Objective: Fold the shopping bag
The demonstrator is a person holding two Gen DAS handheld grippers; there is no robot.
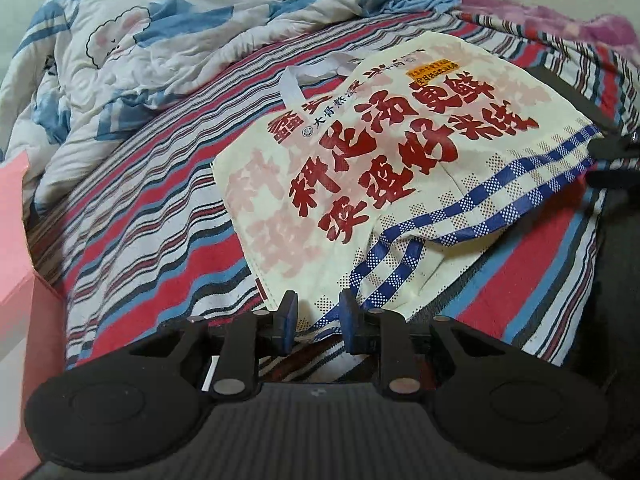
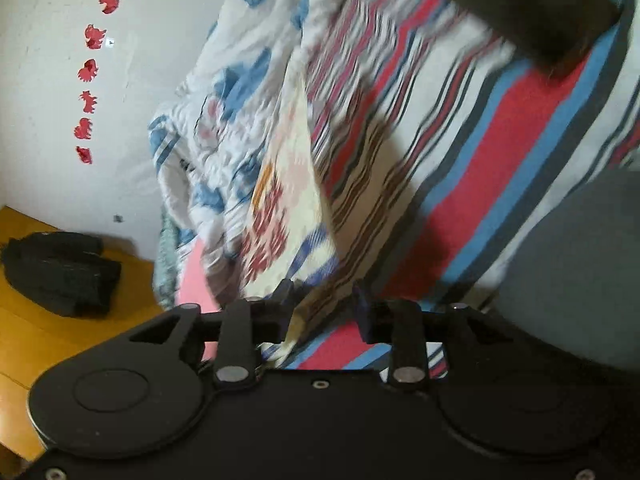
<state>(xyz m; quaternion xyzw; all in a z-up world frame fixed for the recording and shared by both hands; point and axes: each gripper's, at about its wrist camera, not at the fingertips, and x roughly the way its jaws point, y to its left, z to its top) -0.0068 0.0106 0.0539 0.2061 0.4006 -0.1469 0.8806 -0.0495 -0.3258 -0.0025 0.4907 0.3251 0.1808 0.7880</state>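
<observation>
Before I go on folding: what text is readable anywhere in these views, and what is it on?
"料足汤更鲜": upper big red line on the shopping bag; first character uncertain.
"实惠好米线": lower big red line on the bag; likely reading.
"鑫": red logo character on the bag.
Small black line and yellow label: too small to read.
Right wrist view: bag print blurred, unreadable; the wall stickers are red shapes, no text.

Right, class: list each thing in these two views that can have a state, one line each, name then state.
shopping bag: lying on the bed, not yet neatly folded, checked bottom end rumpled.
left gripper: jaws apart, bag's checked edge between them, unclamped.
right gripper: jaws apart, nothing pinched; view blurred.
quilt: crumpled in a heap.
striped sheet: spread over the bed.
</observation>
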